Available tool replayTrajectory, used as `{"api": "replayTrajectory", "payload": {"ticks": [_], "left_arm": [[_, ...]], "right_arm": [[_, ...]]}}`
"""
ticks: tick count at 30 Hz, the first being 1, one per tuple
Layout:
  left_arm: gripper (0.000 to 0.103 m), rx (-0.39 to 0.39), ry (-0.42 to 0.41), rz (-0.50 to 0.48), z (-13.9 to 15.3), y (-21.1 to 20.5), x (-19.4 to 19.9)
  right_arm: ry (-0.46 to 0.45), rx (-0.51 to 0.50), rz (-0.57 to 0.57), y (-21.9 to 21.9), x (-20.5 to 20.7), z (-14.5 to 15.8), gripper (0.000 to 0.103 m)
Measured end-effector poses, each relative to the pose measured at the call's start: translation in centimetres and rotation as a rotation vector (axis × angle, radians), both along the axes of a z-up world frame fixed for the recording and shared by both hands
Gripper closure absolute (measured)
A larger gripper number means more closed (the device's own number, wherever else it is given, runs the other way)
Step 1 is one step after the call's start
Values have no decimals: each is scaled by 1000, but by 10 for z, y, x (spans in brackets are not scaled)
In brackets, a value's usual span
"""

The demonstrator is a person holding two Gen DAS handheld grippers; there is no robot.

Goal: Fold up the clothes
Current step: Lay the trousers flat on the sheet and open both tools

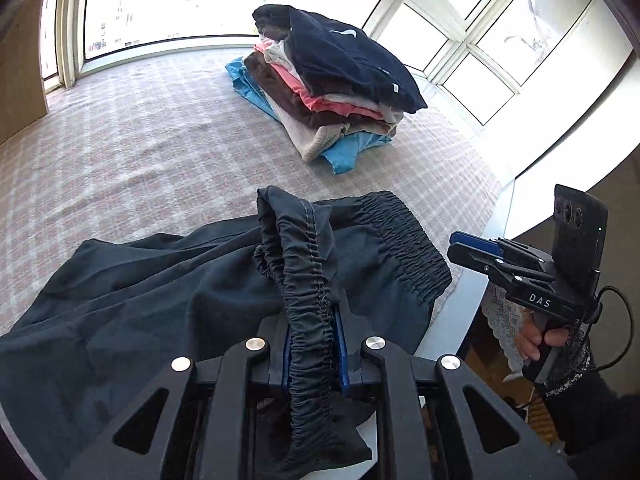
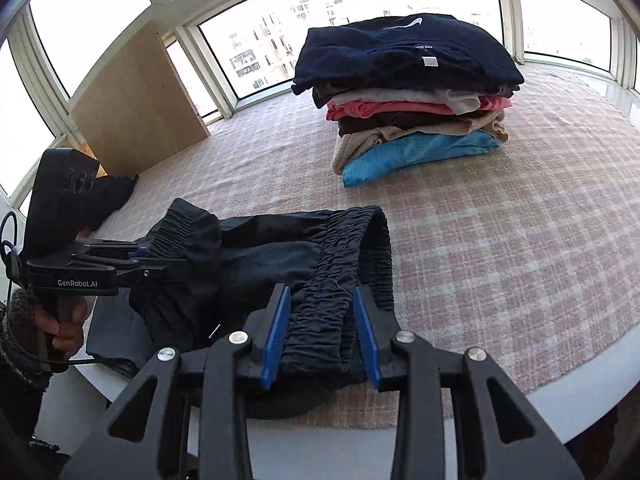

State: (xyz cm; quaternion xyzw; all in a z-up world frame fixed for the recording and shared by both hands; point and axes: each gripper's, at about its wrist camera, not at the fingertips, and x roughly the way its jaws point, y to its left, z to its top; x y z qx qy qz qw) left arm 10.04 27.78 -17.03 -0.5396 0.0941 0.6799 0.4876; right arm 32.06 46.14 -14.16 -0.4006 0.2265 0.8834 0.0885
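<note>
Black trousers (image 1: 168, 280) with an elastic waistband lie crumpled on the near part of the checked tablecloth (image 1: 140, 140). My left gripper (image 1: 314, 320) is shut on a bunched stretch of the waistband, lifting it a little; it shows at the left of the right wrist view as the left gripper (image 2: 176, 260). My right gripper (image 2: 320, 320) is open, its blue pads (image 2: 276, 336) either side of the other waistband end (image 2: 344, 248) without pinching it. In the left wrist view the right gripper (image 1: 456, 244) hovers just right of the trousers.
A stack of folded clothes (image 2: 408, 92), dark top uppermost, sits at the far side of the table; the stack (image 1: 340, 80) is also in the left wrist view. A wooden board (image 2: 136, 104) stands at the far left by the windows. The table's white rim (image 2: 560, 412) runs close in front.
</note>
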Motion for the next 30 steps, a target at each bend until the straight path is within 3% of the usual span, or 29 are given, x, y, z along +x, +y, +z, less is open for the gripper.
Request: {"api": "replayTrajectory", "payload": {"ticks": [2,6,10,12,14,17,20,24,27,30], "left_arm": [[67,-78,-34,-16,-20,28,11],[62,-122,-42,-42,-19,33,32],[52,-99,61,-10,21,-20,37],[41,-135,145,64,34,-59,30],[41,-178,213,148,41,-100,23],[41,-204,193,282,35,-163,10],[41,-217,171,379,20,-216,3],[41,-235,154,438,-8,-257,-1],[41,-229,98,440,-33,-270,-6],[42,-238,84,410,-48,-271,-10]], "right_arm": [[9,-19,4,5,1,-2,70],[27,-25,43,6,-6,3,70],[56,-39,143,-13,-27,9,70],[44,-65,210,-31,-46,4,70],[8,-116,265,-48,-68,-7,70],[-94,-160,295,-70,-96,-26,70],[-159,-242,219,-77,-97,-36,70],[-210,-335,98,-83,-86,-39,70],[-243,-305,63,-95,-88,-39,62],[-296,-250,8,-103,-95,-45,62]]}}
